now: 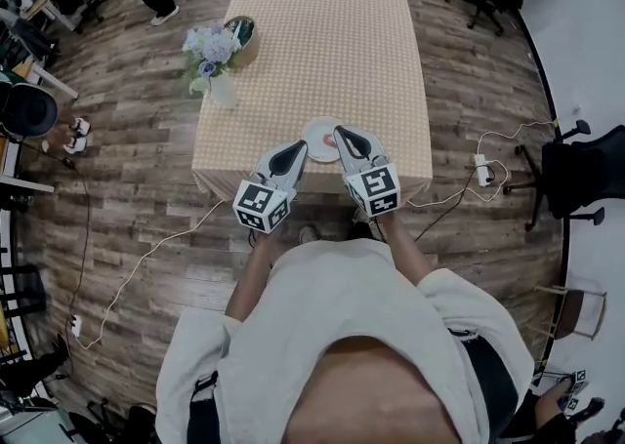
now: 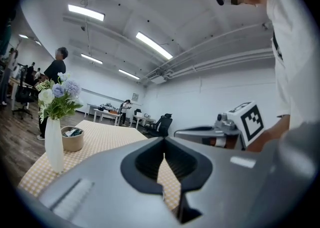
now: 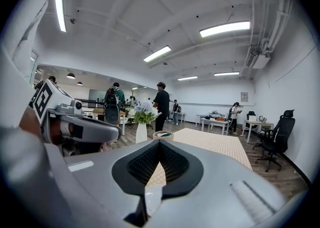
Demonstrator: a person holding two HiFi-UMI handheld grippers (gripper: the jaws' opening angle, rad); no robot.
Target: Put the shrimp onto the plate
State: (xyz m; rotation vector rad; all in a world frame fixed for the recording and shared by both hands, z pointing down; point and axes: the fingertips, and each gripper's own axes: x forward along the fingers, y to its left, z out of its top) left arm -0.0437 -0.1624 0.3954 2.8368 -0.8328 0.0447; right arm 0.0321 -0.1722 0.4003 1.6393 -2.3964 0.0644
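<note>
shrimp [image 1: 329, 141], small and orange-red, lies on white plate [image 1: 311, 131].

Your checked tabletop [image 1: 332, 61] carries a flower vase [image 1: 223, 91] and a small pot [image 1: 241, 32] at its left edge, and a plate [image 1: 311, 132] nearest you.

Plate [image 1: 320, 136] at near edge of table [image 1: 332, 32]; vase [image 1: 223, 89] and pot [image 1: 240, 34] at left edge.

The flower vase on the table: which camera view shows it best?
The left gripper view: the flower vase stands near and large, seen from the side, blooms included. The head view shows the vase small from above; the right gripper view shows the vase small and distant.
</note>
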